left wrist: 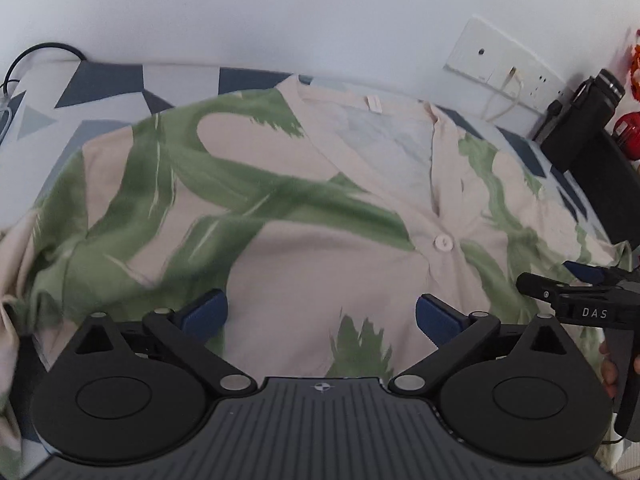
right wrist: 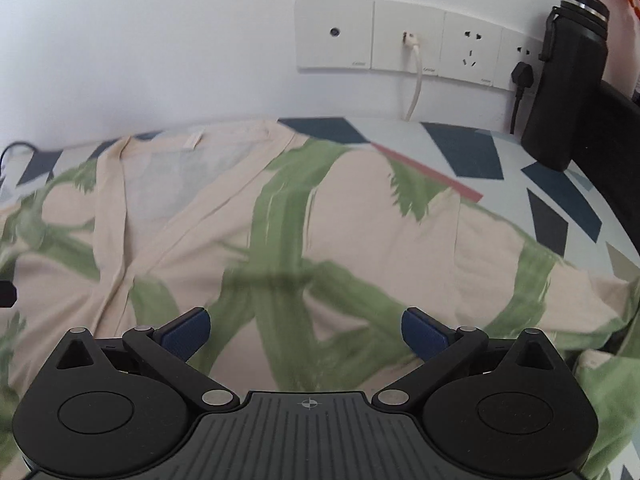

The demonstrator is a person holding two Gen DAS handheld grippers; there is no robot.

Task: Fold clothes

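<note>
Left wrist: left gripper (left wrist: pixel 322 316) angled down over cardigan (left wrist: pixel 280 208) (pads apart)

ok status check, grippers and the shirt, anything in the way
Left gripper open, empty. Right gripper open, empty. Shirt spread flat on bed, front up, unfolded. Nothing on it.

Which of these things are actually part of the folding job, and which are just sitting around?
Part of the job:
- shirt
- left gripper, jaws open
- right gripper, jaws open

Just lying about:
- black bottle
- wall sockets
- white cable
- patterned bedsheet underneath
</note>
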